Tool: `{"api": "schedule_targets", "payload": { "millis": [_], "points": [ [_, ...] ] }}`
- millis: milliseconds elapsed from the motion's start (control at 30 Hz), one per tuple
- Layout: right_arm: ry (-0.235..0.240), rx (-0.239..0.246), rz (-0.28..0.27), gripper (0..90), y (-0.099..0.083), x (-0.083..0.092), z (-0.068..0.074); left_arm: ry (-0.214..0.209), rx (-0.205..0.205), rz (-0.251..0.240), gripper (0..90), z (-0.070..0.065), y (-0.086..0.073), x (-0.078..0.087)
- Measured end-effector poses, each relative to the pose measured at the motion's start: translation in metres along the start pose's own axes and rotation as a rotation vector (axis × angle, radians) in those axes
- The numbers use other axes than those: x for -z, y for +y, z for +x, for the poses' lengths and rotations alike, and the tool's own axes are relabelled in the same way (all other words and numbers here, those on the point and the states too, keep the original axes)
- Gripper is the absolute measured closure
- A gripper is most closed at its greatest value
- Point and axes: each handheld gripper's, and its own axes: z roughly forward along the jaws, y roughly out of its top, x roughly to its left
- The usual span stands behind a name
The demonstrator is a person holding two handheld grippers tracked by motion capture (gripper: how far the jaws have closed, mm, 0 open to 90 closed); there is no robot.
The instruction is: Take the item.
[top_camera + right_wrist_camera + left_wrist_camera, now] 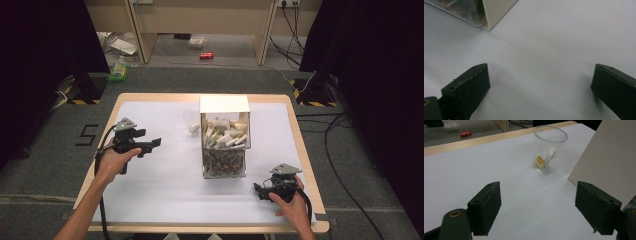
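Cup (550,147), one only, clear plastic, stands upright on the white sheet (165,185) at the far middle of the table (300,150), just beside the back left corner of the box (224,137). Inside the cup lie a small yellow packet (539,161) and a white piece (551,152).

One box stands at the table's centre. It has a white top and a clear front, and it is full of many small white and dark pieces which I cannot count.

My left gripper (145,141) is over the left part of the sheet, held in my left hand (112,162), and its jaws are wide apart with nothing between them; in the left gripper view they point toward the cup. My right gripper (260,190) is near the front right corner, in my right hand (292,205), low over the sheet, jaws also wide apart and empty.

The table is light wood with one white sheet covering most of it. Around it is grey carpet (45,165) with black curtains (45,40) on both sides. On the far floor lie one red can (206,55) and several cables (292,30), and a "5" mark (86,134) is on the carpet at left.
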Motion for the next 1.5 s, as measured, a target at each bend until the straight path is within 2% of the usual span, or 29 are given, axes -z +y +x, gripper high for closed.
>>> {"api": "schedule_targets", "payload": {
  "millis": [333, 500, 933, 1267, 1500],
  "points": [
    [0.000, 0.000, 0.000, 2.4, 0.000, 0.000, 0.000, -0.007, 0.003, 0.018, 20.7, -0.003, -0.020, 0.005],
    [0.000, 0.000, 0.000, 2.4, 0.000, 0.000, 0.000, 0.010, -0.008, 0.034, 20.6, -0.004, -0.032, 0.004],
    [0.001, -0.001, 0.000, 2.4, 0.000, 0.000, 0.000, 0.006, 0.020, 0.049, 20.3, -0.002, -0.063, 0.001],
    [0.000, 0.000, 0.000, 2.4, 0.000, 0.000, 0.000, 0.010, 0.004, 0.098, 20.1, -0.008, -0.086, -0.003],
    [0.000, 0.000, 0.000, 2.4, 0.000, 0.000, 0.000, 0.019, -0.013, 0.122, 20.1, -0.011, -0.096, 0.000]
  ]
}}
